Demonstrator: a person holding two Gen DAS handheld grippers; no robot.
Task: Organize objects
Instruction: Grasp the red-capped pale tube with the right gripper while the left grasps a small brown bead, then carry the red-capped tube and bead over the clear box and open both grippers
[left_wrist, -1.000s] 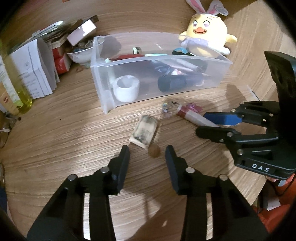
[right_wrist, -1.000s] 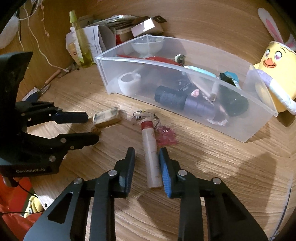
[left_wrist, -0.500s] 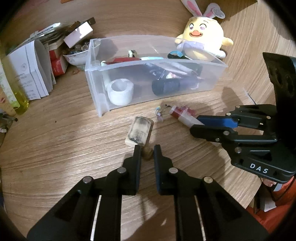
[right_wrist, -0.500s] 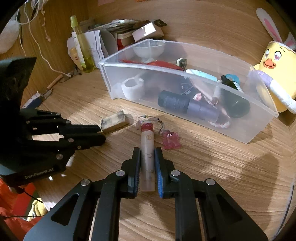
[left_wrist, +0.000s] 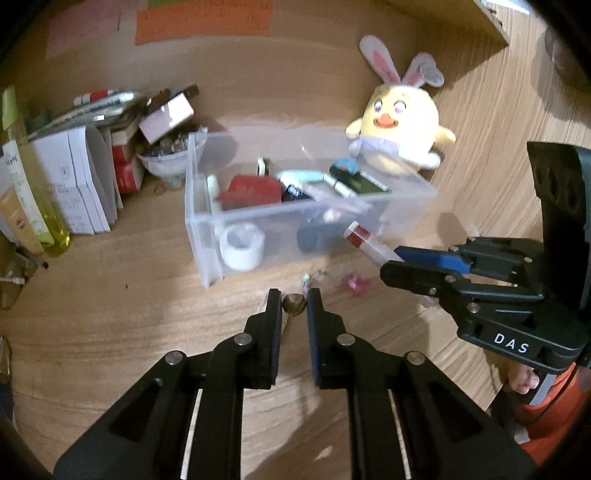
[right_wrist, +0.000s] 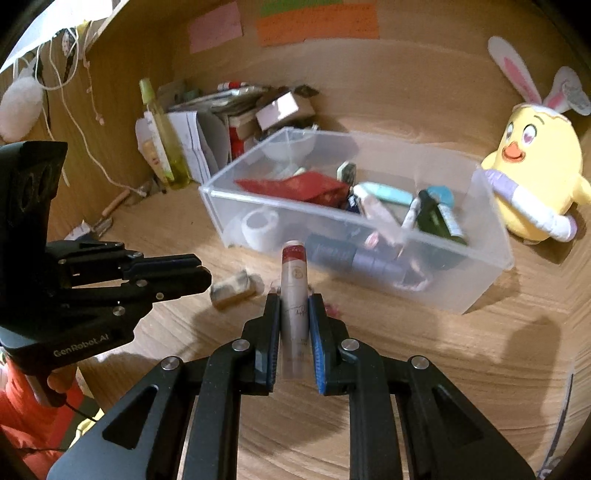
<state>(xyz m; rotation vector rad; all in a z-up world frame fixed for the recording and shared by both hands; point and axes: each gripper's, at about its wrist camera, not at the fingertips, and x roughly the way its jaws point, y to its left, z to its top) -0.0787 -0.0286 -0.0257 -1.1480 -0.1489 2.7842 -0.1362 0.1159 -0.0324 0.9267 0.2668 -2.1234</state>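
Note:
My left gripper (left_wrist: 294, 300) is shut on a small round brown ball (left_wrist: 294, 304) and holds it above the wooden table. My right gripper (right_wrist: 293, 301) is shut on a pale tube with a red cap (right_wrist: 294, 295), lifted off the table; the same tube (left_wrist: 367, 245) shows in the left wrist view, in front of the bin. A clear plastic bin (left_wrist: 207, 236) (right_wrist: 491, 273) with several small items stands just beyond both grippers. A small greyish block (right_wrist: 232, 290) and a pink trinket (left_wrist: 354, 282) lie on the table in front of the bin.
A yellow plush chick with rabbit ears (left_wrist: 400, 129) (right_wrist: 535, 177) sits by the bin's far right end. Paper boxes, a bowl (left_wrist: 170, 164) and a yellow bottle (left_wrist: 40, 206) crowd the back left. A wooden wall runs behind.
Both grippers closed, the left on the brown ball and the right on the tube, and both have lifted their objects off the table toward the bin.

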